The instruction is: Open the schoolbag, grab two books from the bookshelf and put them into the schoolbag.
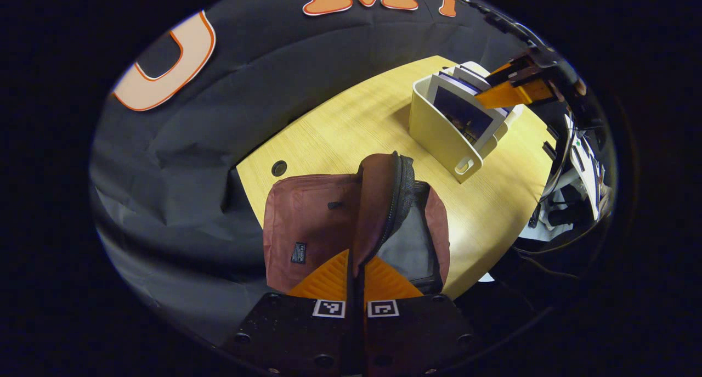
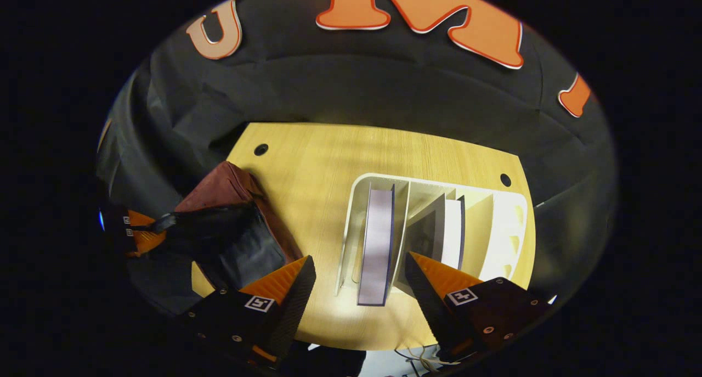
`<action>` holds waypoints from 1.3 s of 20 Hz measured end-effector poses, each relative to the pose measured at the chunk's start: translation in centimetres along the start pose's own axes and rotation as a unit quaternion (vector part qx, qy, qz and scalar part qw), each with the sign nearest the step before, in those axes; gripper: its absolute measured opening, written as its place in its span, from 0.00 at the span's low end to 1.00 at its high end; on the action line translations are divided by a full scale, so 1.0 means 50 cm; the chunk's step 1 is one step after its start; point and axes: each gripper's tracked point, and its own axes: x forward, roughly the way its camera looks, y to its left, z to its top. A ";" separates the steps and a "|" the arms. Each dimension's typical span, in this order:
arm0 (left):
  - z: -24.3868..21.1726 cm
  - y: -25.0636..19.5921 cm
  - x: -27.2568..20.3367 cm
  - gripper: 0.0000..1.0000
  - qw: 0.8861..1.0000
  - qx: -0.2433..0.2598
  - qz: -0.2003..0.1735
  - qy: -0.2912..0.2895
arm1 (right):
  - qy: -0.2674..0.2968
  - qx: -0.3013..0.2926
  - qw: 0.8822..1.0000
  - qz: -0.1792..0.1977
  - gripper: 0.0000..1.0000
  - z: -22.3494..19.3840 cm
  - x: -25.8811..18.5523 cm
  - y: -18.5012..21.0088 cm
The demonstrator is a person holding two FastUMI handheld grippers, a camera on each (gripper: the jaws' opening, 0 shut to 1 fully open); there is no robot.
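Note:
A maroon schoolbag (image 1: pixel 307 223) lies on the wooden table (image 1: pixel 351 124). My left gripper (image 1: pixel 356 275) is shut on the bag's opened flap (image 1: pixel 378 201) and holds it up, so the dark lining shows. A white bookshelf (image 2: pixel 488 234) with upright dividers stands to the right. One book (image 2: pixel 377 245) stands in its left slot and another book (image 2: pixel 452 226) stands further right. My right gripper (image 2: pixel 359 264) hangs open above the shelf, its fingers on either side of the left book without touching it. In the right gripper view the schoolbag (image 2: pixel 230 201) is at the left, with the left gripper (image 2: pixel 140 229) at its flap.
The table has round cable holes (image 2: pixel 261 149) near its far corners. Black cloth walls close in behind and to the left. Past the table's right edge sit cables and equipment (image 1: pixel 570 190).

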 end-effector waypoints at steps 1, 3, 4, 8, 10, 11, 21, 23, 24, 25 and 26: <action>-0.001 0.006 -0.001 0.01 1.000 0.004 -0.002 0.001 | 0.018 0.000 1.000 0.001 0.98 -0.003 0.018 0.001; -0.003 0.010 -0.005 0.01 1.000 0.012 -0.002 0.001 | 0.049 0.010 0.999 -0.004 0.95 -0.008 0.051 -0.002; -0.005 0.012 -0.007 0.01 1.000 0.014 -0.001 0.001 | 0.065 0.009 0.998 -0.008 0.89 -0.010 0.064 -0.006; -0.008 0.010 -0.007 0.01 1.000 0.015 -0.006 0.000 | 0.105 0.003 0.994 -0.027 0.79 -0.018 0.111 -0.014; -0.006 0.011 -0.002 0.01 1.000 0.015 -0.009 0.001 | 0.120 0.001 0.992 -0.038 0.71 -0.025 0.128 -0.018; -0.008 0.012 -0.005 0.01 1.000 0.015 -0.009 0.000 | 0.125 0.000 0.991 -0.040 0.68 -0.026 0.136 -0.018; -0.007 0.005 0.004 0.01 1.000 0.012 -0.015 -0.004 | 0.158 0.019 0.986 -0.047 0.38 -0.032 0.156 -0.012; -0.007 0.006 0.007 0.01 1.000 0.011 -0.016 -0.005 | 0.151 0.020 0.987 -0.042 0.37 -0.028 0.140 -0.012; -0.009 0.007 0.007 0.01 1.000 0.011 -0.017 -0.005 | 0.147 0.020 0.988 -0.039 0.45 -0.025 0.125 -0.014; -0.010 0.009 0.008 0.01 1.000 0.011 -0.016 -0.007 | 0.139 0.018 0.989 -0.036 0.36 -0.021 0.107 -0.013; -0.009 0.009 0.009 0.01 1.000 0.010 -0.016 -0.009 | 0.129 0.015 0.991 -0.035 0.37 -0.015 0.087 -0.017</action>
